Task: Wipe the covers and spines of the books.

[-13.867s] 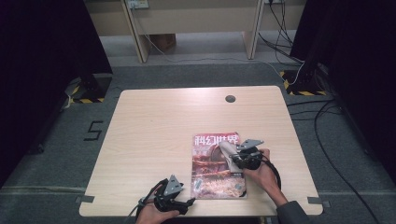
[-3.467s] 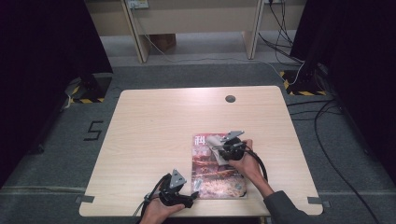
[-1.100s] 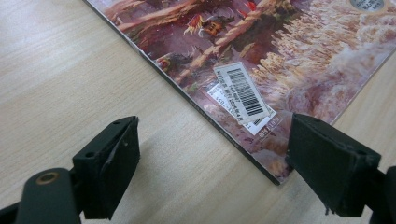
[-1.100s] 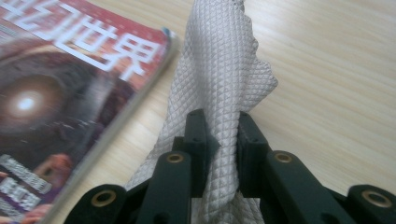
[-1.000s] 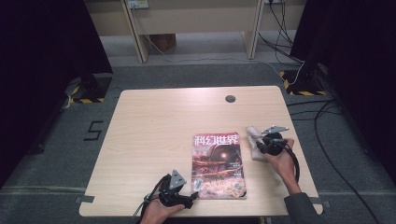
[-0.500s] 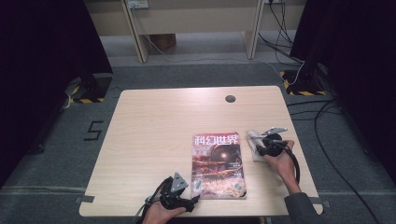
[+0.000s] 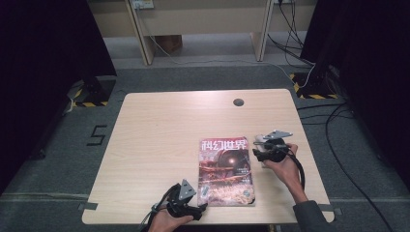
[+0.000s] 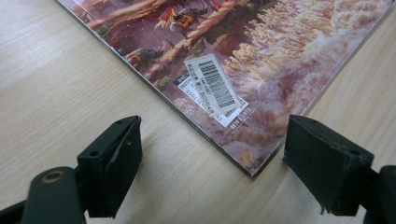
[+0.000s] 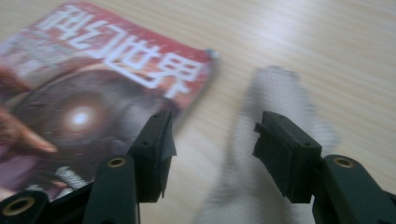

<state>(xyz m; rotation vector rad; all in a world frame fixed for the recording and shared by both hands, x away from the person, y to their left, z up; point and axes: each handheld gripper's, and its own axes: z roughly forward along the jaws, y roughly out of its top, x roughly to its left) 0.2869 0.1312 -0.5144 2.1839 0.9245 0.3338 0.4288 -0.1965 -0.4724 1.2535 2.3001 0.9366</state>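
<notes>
Lying flat on the pale wood-grain table (image 7: 159,125), the magazine (image 7: 225,169) is a thin, glossy rectangle with a red title band and a dark, reddish picture cover. Its long axis runs near to far, with the title at the far end and a white barcode label (image 8: 211,84) by the near left corner. It sits right of the table's middle, toward the near edge.

At that near left corner, the left gripper (image 7: 199,209) has its black, blocky jaws spread wide, the corner lying between them untouched.

Just right of the magazine's far right corner, the right gripper (image 7: 256,152) is above a small, pale, soft-looking cloth (image 9: 261,154), blurred in the right gripper view. Its jaws have just been opening and stand apart, not pressing on the cloth.

A second ago the right gripper was slightly farther right; the magazine has not shifted.
</notes>
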